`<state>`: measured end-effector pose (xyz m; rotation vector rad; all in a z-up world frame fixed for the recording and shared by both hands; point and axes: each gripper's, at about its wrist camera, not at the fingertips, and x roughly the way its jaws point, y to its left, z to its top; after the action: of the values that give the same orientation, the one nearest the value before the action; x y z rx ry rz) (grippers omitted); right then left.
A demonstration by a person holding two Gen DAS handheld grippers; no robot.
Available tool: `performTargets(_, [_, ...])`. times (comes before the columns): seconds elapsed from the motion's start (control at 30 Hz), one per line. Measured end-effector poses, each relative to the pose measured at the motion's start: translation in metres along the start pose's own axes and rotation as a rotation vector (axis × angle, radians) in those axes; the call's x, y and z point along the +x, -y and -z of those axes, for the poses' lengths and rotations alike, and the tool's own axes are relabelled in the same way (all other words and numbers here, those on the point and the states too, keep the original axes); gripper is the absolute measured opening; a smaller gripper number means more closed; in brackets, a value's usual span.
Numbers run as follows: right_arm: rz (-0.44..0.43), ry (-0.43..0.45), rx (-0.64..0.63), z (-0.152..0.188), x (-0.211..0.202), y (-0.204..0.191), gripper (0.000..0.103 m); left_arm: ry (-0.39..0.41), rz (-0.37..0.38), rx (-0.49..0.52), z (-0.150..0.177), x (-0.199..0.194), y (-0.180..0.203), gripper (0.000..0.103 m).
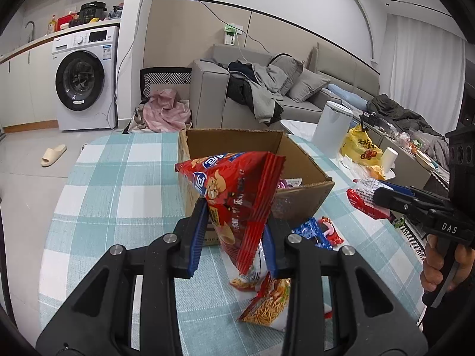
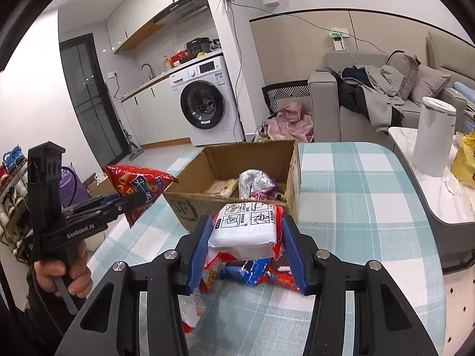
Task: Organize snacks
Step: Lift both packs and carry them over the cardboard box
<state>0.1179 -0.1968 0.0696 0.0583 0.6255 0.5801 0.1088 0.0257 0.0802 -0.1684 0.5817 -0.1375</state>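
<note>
The left gripper (image 1: 234, 231) pinches a red snack bag (image 1: 234, 195) above the checked table (image 1: 118, 184); the right gripper (image 2: 246, 246) clamps a white-and-red packet (image 2: 246, 228); the cardboard box (image 2: 237, 160) stands just beyond, snacks inside; loose packets (image 2: 252, 273) lie near.

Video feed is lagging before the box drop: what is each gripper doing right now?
Left gripper: closed on the red chip bag.
Right gripper: closed on the red-and-white snack pack.

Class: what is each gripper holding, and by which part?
Left gripper: red snack bag, pinched near its lower end. Right gripper: white-and-red packet, gripped across its sides.
</note>
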Motion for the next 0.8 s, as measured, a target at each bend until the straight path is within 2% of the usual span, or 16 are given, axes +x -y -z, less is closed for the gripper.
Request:
performTargets(0.53, [0.005, 0.059, 0.037, -0.037, 0.014, -0.003, 0.048, 0.036, -0.016, 0.008, -0.033, 0.013, 0.01, 0.031])
performTargets(0.8, [-0.015, 0.042, 0.067, -0.05, 0.03, 0.002, 0.048, 0.028, -0.032, 0.002, -0.042, 0.036, 0.008, 0.031])
